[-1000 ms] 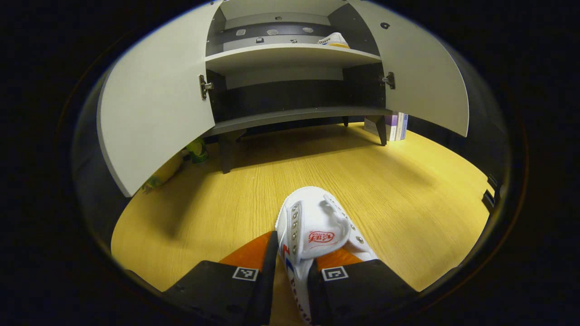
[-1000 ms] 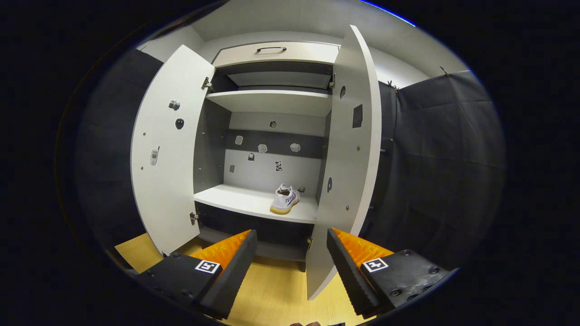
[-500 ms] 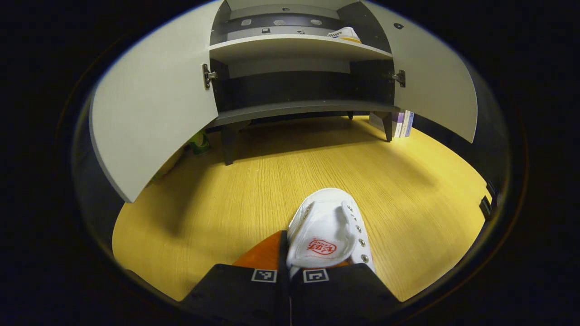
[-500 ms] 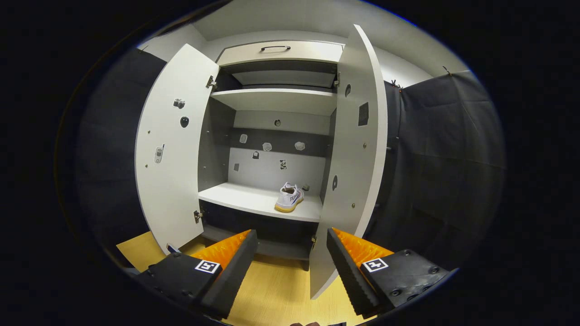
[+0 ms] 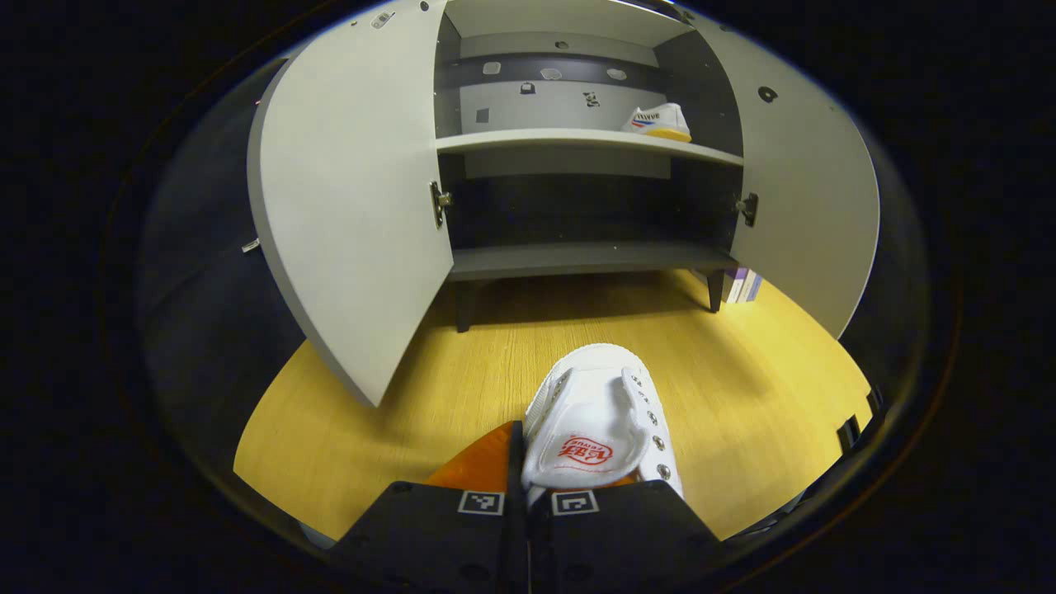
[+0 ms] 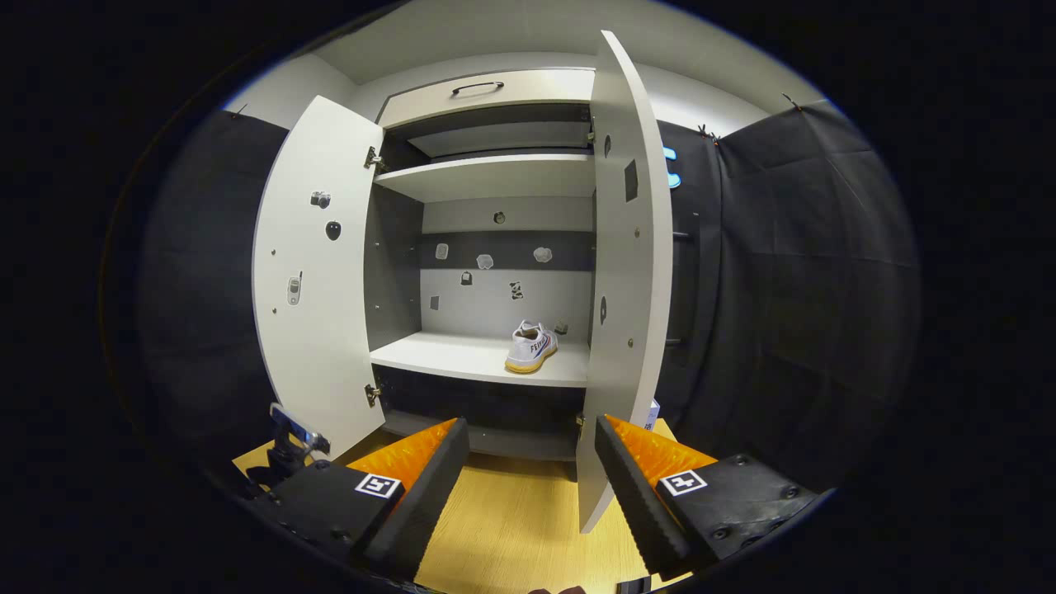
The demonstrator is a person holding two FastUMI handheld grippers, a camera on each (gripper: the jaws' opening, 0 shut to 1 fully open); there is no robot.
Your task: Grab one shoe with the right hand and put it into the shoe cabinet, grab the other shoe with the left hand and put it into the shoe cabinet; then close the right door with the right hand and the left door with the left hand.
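Above the wooden floor (image 5: 396,412), left gripper (image 5: 528,495) jaws clenched on white shoe (image 5: 598,412); right gripper (image 6: 532,470) jaws released.

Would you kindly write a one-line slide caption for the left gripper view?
Left gripper shut on a white shoe above the wooden floor, facing the open shoe cabinet.

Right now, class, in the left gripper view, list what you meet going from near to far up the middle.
Black left gripper → held white canvas shoe → yellow wooden floor → grey cabinet bottom shelf → second white shoe.
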